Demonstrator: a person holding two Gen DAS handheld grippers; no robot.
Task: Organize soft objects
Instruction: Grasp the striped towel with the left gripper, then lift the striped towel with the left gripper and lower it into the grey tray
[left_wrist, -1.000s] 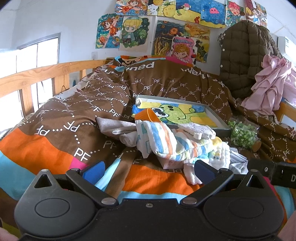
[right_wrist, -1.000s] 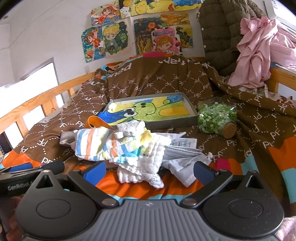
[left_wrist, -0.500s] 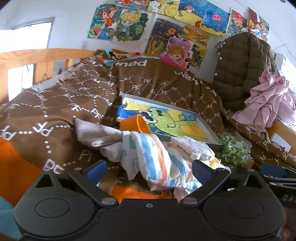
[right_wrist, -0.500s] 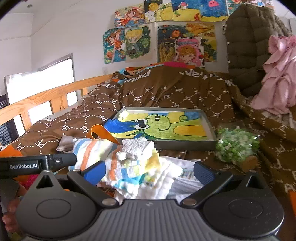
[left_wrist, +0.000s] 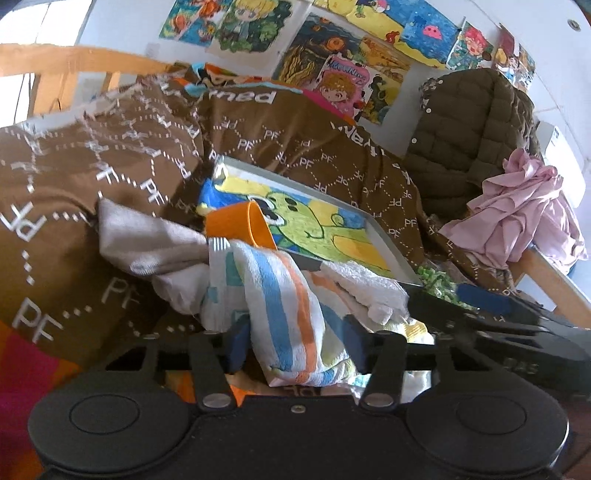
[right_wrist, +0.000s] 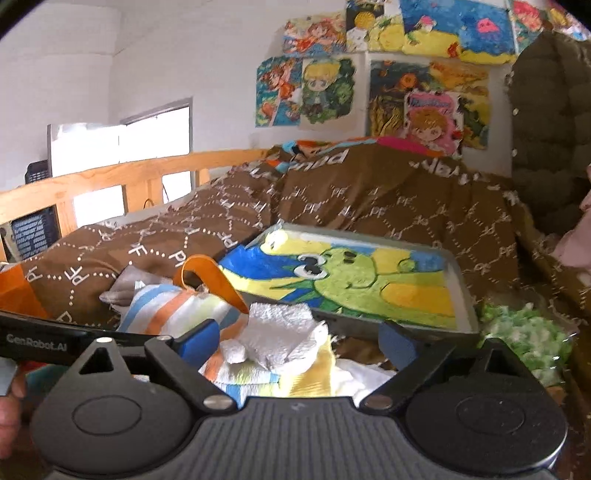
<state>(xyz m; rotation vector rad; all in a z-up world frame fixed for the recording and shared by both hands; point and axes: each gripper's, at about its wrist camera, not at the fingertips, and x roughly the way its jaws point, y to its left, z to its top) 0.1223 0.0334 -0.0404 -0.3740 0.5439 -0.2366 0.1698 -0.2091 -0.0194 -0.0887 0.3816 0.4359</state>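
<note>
**Here, both tongs sit low over a heap of towels on the bed**

Only the left wrist view shows the left tongs (left_wrist: 297, 341) narrowed around a fold of the striped towel (left_wrist: 284, 295), its blue pads pressing the terry from both sides. It also shows the pink garment (left_wrist: 524, 218) draped over a wooden rail at the far right, and the right tool's dark body crossing in from that side.

The right wrist view alone shows the right tongs (right_wrist: 299, 341) spread wide, with the white cloth (right_wrist: 280, 332) lying between the pads and touching neither. In this view the window (right_wrist: 155, 133) and the bed's wooden side rail (right_wrist: 110, 177) appear at the left.

The heap lies on the brown patterned quilt (left_wrist: 92, 166), just in front of the grey tray (right_wrist: 454, 273), whose near rim borders the cloths. An orange cup (left_wrist: 240, 225), tipped on its side, rests against the tray's near corner behind the striped towel. A bag of green bits (right_wrist: 524, 332) lies beside the tray's right end. Open quilt stretches to the left of the heap.

The towels are nubbly and crumpled; a grey cloth (left_wrist: 147, 240) beside them looks smoother. The tray holds a flat, bright cartoon picture.
</note>
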